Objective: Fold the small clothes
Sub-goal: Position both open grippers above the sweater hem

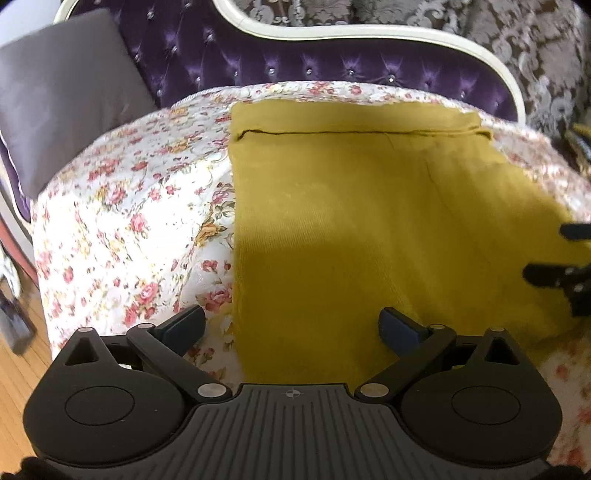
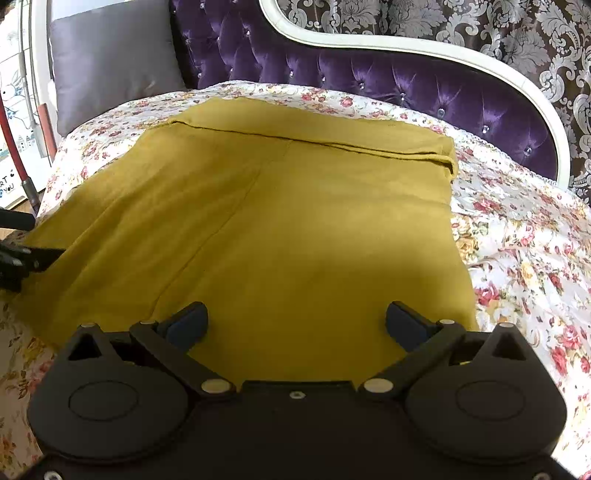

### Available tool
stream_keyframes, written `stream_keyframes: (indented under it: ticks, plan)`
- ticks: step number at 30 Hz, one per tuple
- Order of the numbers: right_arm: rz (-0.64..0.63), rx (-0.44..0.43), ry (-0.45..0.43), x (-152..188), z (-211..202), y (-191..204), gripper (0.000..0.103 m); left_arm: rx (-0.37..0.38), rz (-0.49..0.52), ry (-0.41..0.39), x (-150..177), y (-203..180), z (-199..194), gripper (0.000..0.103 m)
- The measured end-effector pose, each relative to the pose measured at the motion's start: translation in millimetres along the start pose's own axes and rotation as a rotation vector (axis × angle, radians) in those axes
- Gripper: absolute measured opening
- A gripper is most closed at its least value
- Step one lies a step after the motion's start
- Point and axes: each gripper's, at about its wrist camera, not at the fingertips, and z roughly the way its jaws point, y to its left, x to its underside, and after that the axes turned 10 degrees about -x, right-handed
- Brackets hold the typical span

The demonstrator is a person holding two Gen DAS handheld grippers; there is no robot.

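A mustard-yellow garment (image 1: 351,229) lies flat on the flowered bedspread (image 1: 122,206), with a folded band along its far edge. My left gripper (image 1: 291,325) hangs open over the garment's near left edge, nothing between its fingers. My right gripper (image 2: 295,321) is open too, above the near right part of the same garment (image 2: 277,221). In the left wrist view the right gripper's black fingers (image 1: 554,275) show at the right edge. The left gripper's fingers (image 2: 26,254) show at the left edge of the right wrist view.
A purple tufted headboard (image 2: 406,81) with a white frame runs behind the bed. A grey pillow (image 1: 62,96) leans at the far left. Patterned curtains (image 2: 480,26) hang behind. Wooden floor (image 1: 14,369) lies left of the bed, and the flowered bedspread (image 2: 524,240) spreads to the right.
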Motion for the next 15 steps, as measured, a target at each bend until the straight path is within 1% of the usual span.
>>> stream_keyframes:
  ticks: [9,12,15]
  plan:
    - [0.020,-0.006,0.015,2.7,0.4,1.3,0.103,-0.009,-0.016,-0.014,4.1,-0.8,-2.6,0.102]
    - [0.021,-0.019,0.023,1.7,0.0,-0.2,0.103,-0.003,-0.005,-0.005,4.4,-0.6,-4.7,0.101]
    - [0.029,-0.032,0.009,3.7,-4.3,-1.0,0.103,0.009,-0.012,-0.008,7.0,0.9,-8.9,0.100]
